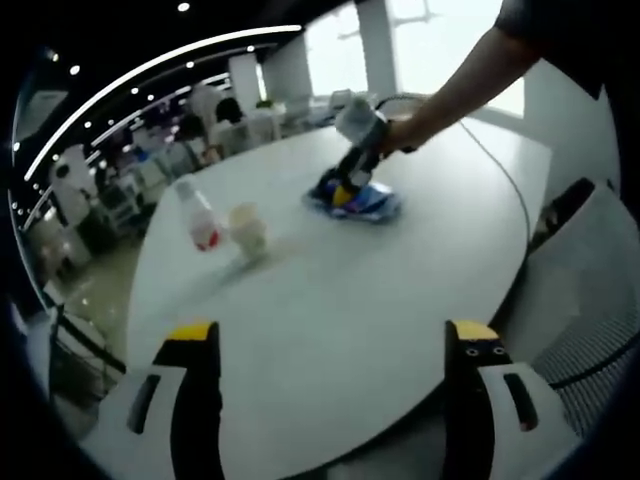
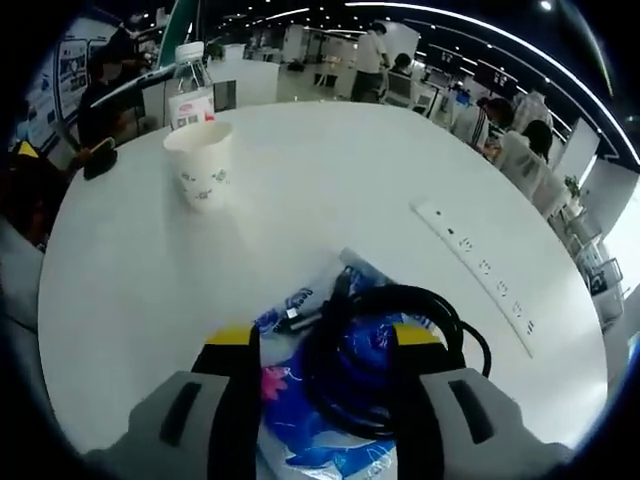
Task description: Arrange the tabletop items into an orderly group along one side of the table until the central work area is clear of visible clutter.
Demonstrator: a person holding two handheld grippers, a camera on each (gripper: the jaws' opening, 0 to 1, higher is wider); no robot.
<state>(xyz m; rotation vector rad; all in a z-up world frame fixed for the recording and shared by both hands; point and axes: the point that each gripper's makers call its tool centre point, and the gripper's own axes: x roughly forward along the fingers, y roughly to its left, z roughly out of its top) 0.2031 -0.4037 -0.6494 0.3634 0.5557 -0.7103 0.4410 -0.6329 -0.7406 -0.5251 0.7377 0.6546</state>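
Table: we work on a large, round-edged white table, its middle mostly bare.

Left gripper: our left gripper hangs over the near edge, jaws spread wide with nothing between them.

Right gripper: our right gripper is down over the pack; seen from the left gripper view, it reaches in on the person's arm. Its yellow-tipped jaws straddle the pack and cable, but we cannot tell whether they have closed on anything.

Blue pack: a soft blue-and-white printed plastic pack, with a pink flower print, lies flat on the table toward the far side from our left hand.

Black cable: a coiled black cable lies on top of the pack.

Cup and bottle: a white paper cup stands upright just beside a clear plastic bottle with a red-and-white label and white cap, well apart from the pack.

Power strip: a long white power strip lies to the pack's side.

Handling: we judge the pack light, limp and slippery, so we would pinch a gathered fold or edge; the loose cable may slide off. The cup looks light and crushable; grip gently near the rim.
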